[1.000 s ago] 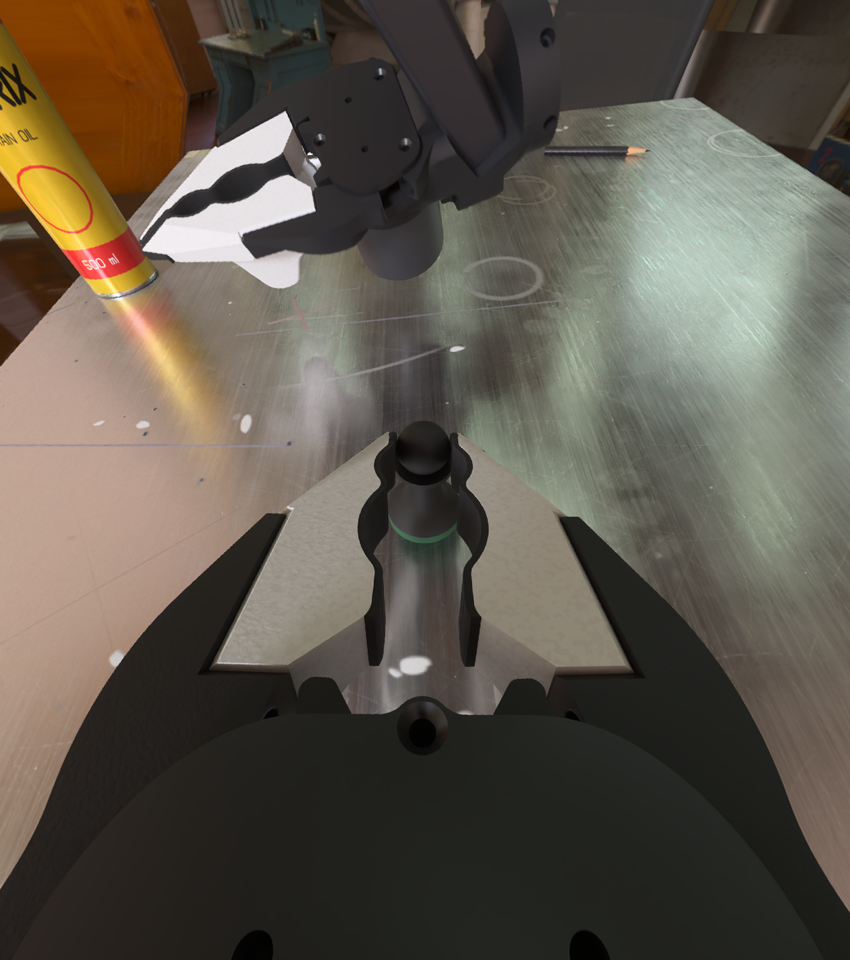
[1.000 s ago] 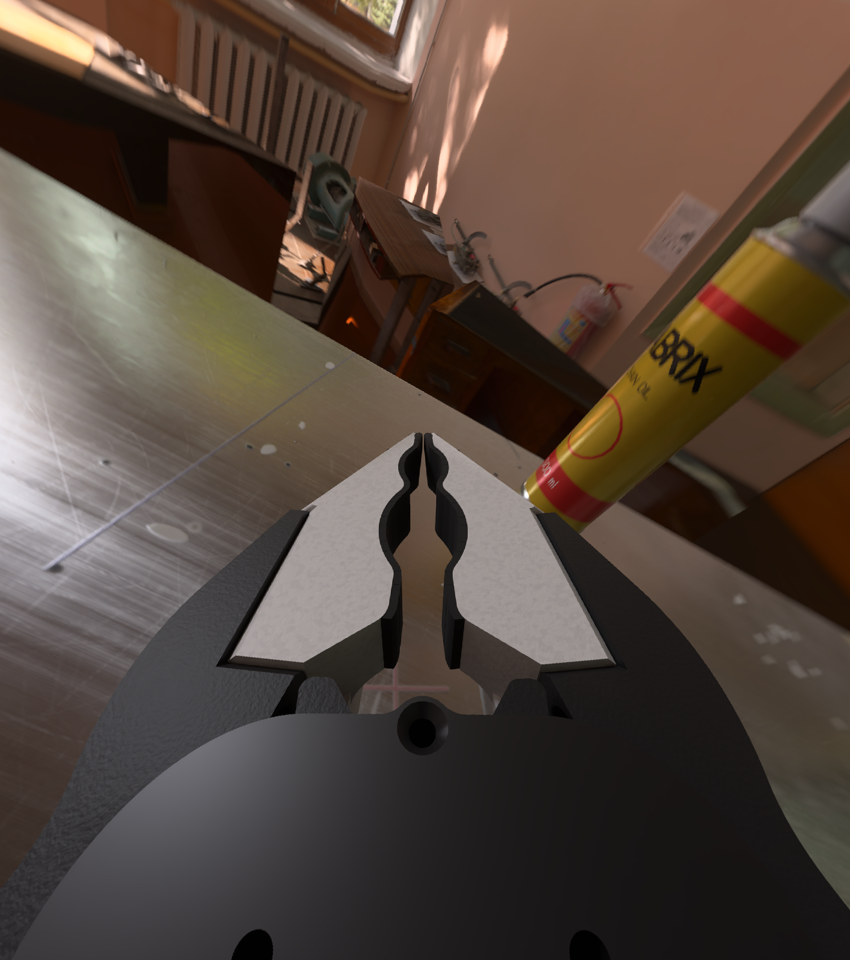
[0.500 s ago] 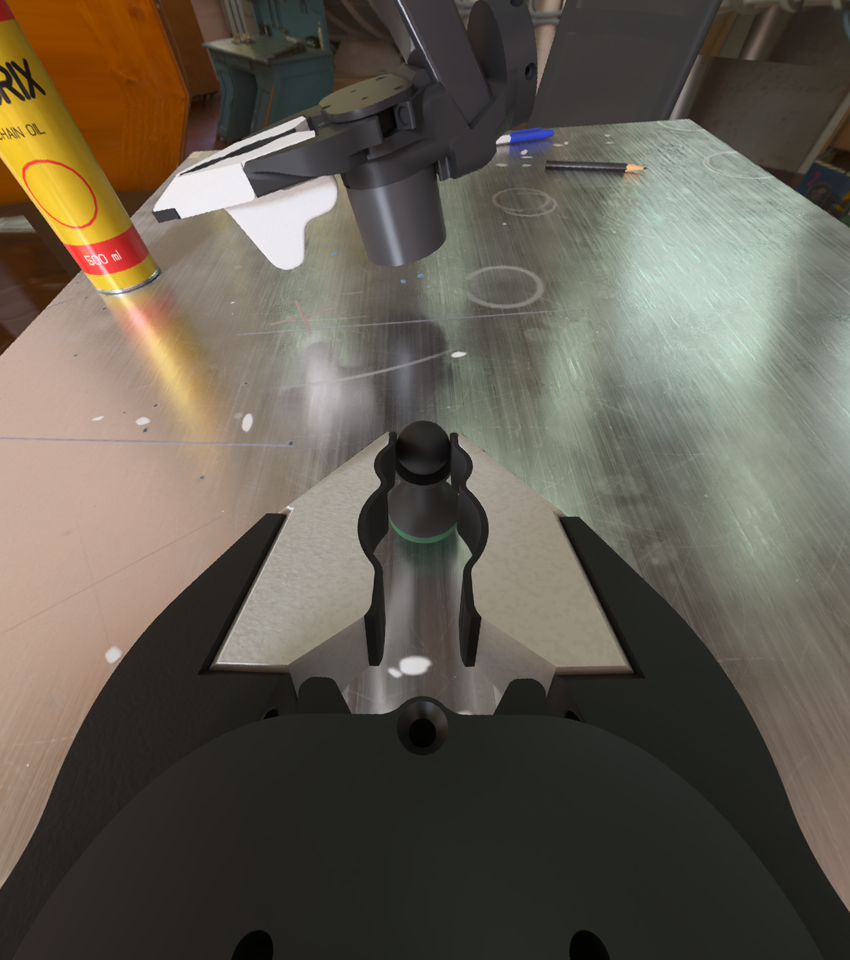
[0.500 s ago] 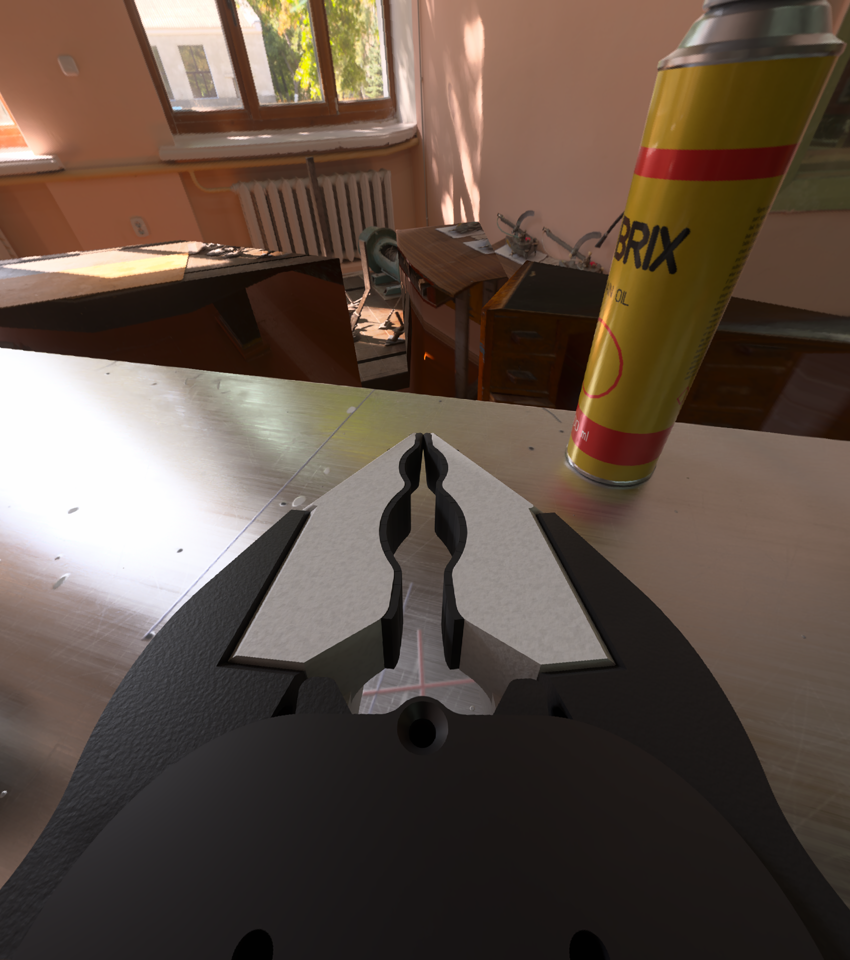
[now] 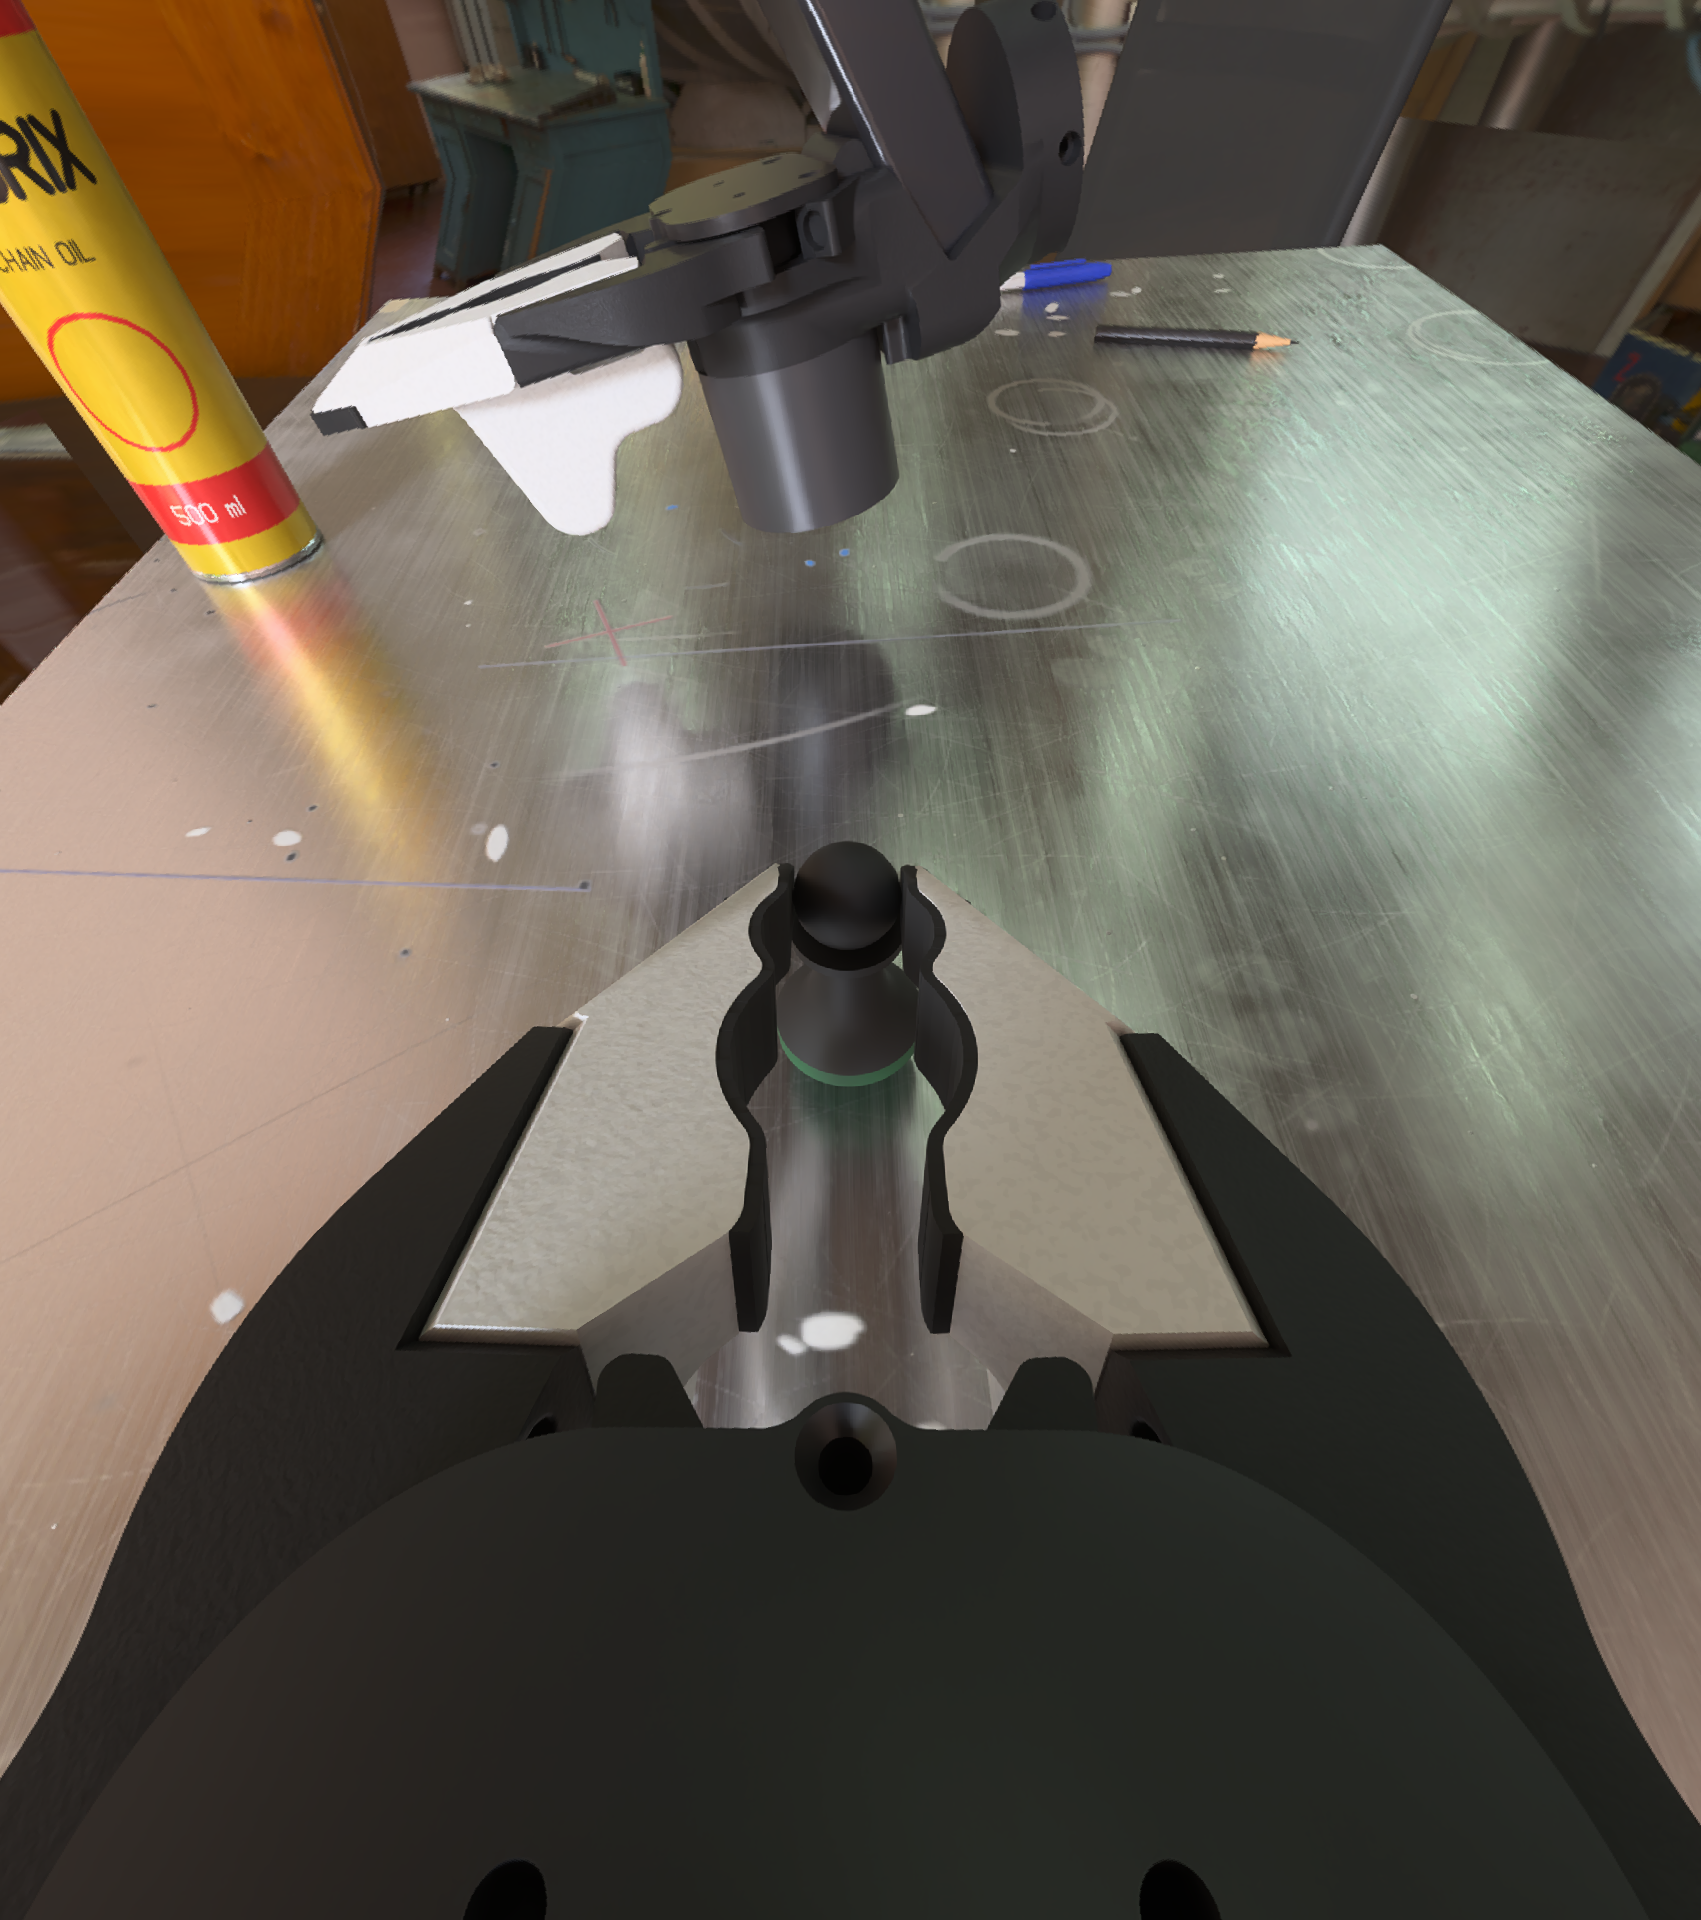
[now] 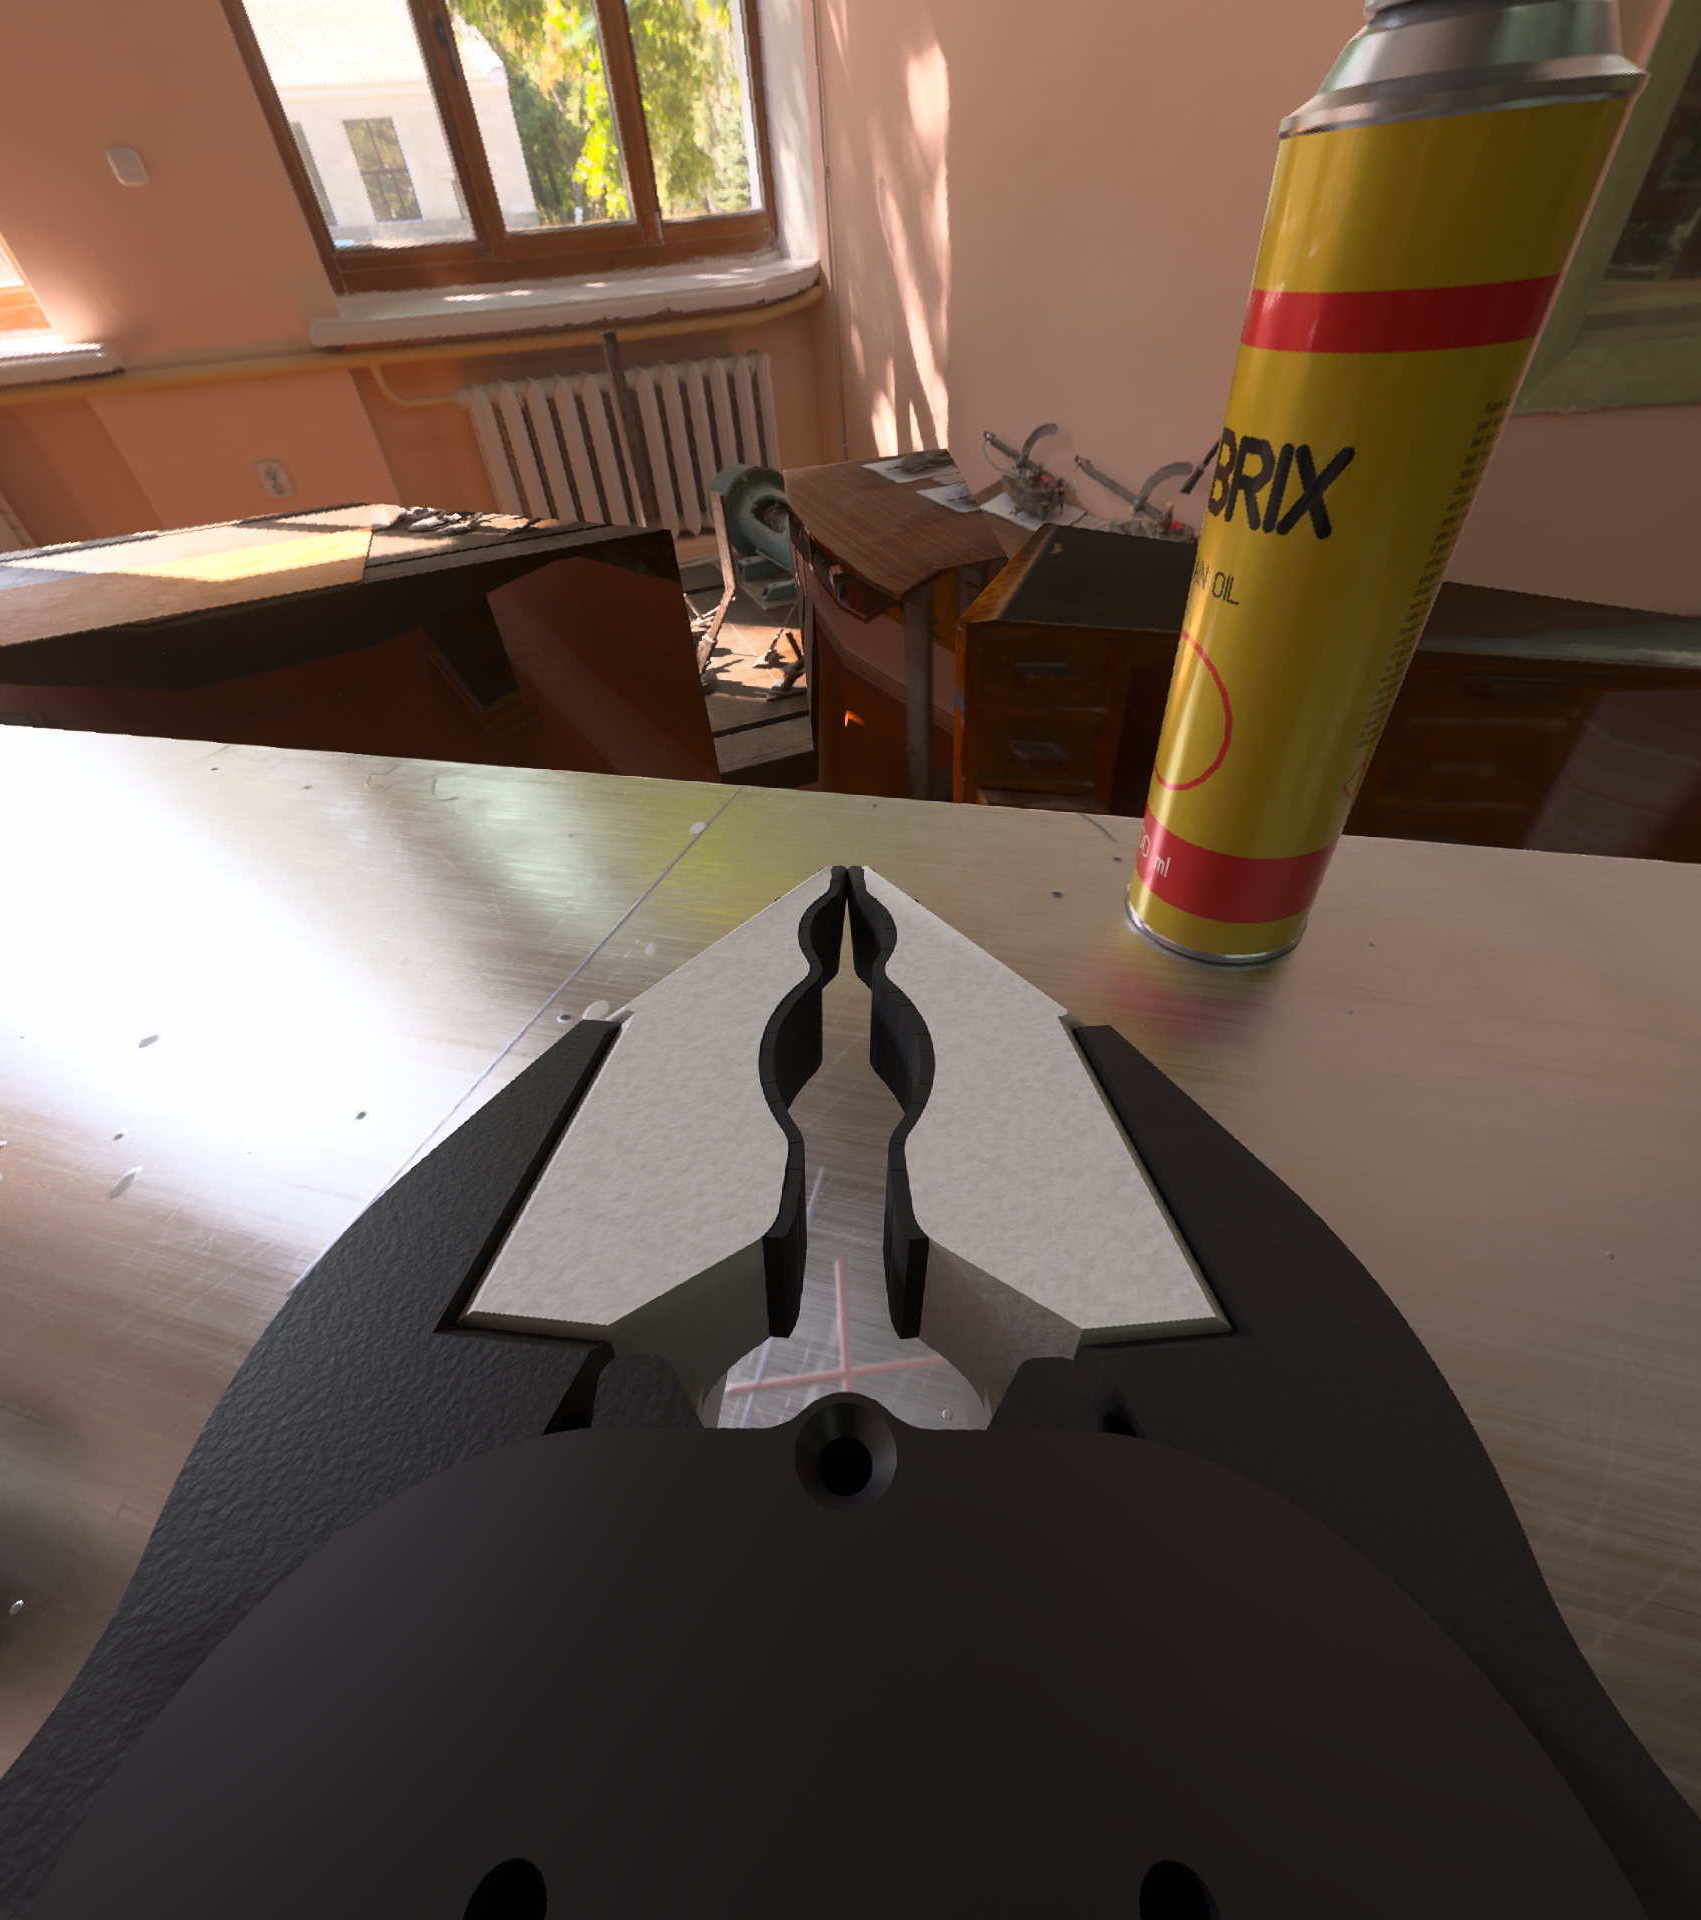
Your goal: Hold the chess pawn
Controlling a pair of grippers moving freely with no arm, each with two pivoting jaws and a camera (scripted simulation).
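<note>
A black chess pawn (image 5: 844, 956) with a green felt base sits between the fingers of my left gripper (image 5: 846, 883), head toward the fingertips. The left gripper is shut on it and holds it above the metal table (image 5: 1345, 831). My right gripper (image 6: 846, 878) is shut and empty, its fingertips touching. It hovers above the table near the spray can. It also shows in the left wrist view (image 5: 513, 353), farther back and to the left, pointing left.
A tall yellow and red spray can (image 5: 119, 343) stands at the table's far left edge; it also shows in the right wrist view (image 6: 1345, 582). A blue pen (image 5: 1064, 275) and a pencil (image 5: 1189, 338) lie at the far end. Table edges drop off left and far.
My right gripper has levelled out from its tilt and shifted slightly away from the can's side. The left gripper keeps the pawn in the same hold.
</note>
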